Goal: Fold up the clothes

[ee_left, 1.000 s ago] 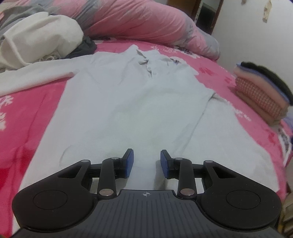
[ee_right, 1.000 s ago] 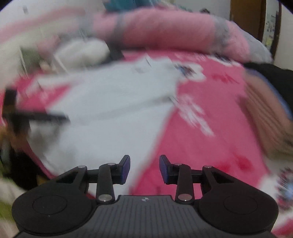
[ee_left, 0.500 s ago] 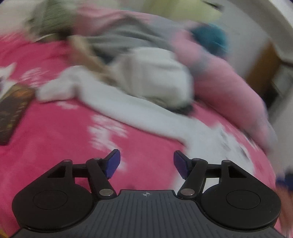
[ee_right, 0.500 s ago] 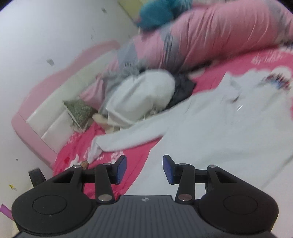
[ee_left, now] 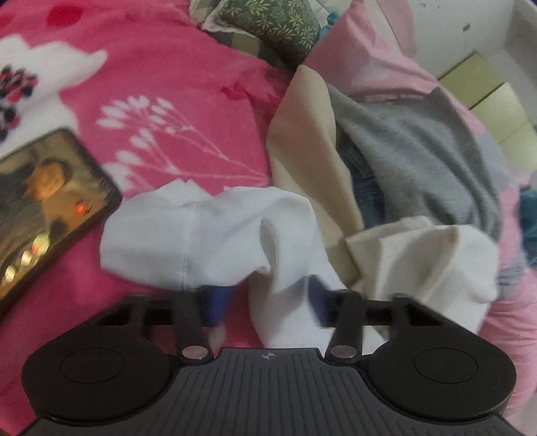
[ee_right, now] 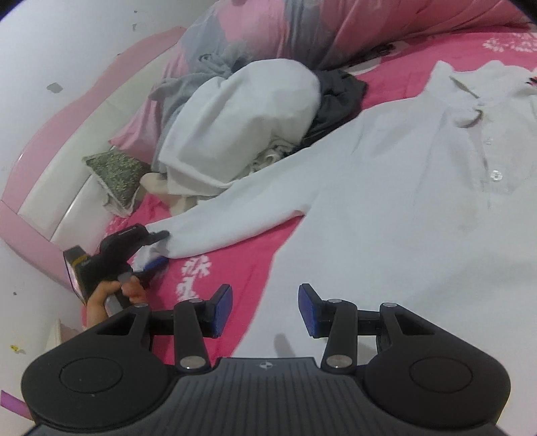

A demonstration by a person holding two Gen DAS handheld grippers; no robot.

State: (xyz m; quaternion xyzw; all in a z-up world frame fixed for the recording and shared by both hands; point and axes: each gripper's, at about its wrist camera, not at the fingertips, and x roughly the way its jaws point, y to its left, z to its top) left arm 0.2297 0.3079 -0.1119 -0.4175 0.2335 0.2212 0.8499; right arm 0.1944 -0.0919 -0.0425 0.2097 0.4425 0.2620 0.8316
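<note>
A white button-up shirt (ee_right: pixel 402 201) lies spread flat on the pink bedspread (ee_right: pixel 235 268), its collar toward the far right. Its long sleeve (ee_right: pixel 241 214) stretches left, ending at the cuff (ee_left: pixel 201 234). My left gripper (ee_left: pixel 266 302) is open, and the cuff fabric runs between its blue pads (ee_left: pixel 216 302). In the right wrist view the left gripper (ee_right: pixel 156 248) straddles the sleeve end, held by a hand (ee_right: pixel 110 295). My right gripper (ee_right: pixel 265 308) is open and holds nothing, hovering over the shirt's lower edge and the bedspread.
A lit phone (ee_left: pixel 43 208) lies on the bed left of the cuff. A pile of clothes sits behind the sleeve: a white garment (ee_right: pixel 241 117), grey fabric (ee_left: pixel 419 151), beige cloth (ee_left: pixel 302 141). A green patterned cushion (ee_right: pixel 114 171), pink quilt (ee_right: pixel 335 26) and headboard (ee_right: pixel 50 141) border the bed.
My left gripper swung left from over the shirt's body to the sleeve end, opened wider, and now has the cuff between its fingers. The right gripper's view also turned left.
</note>
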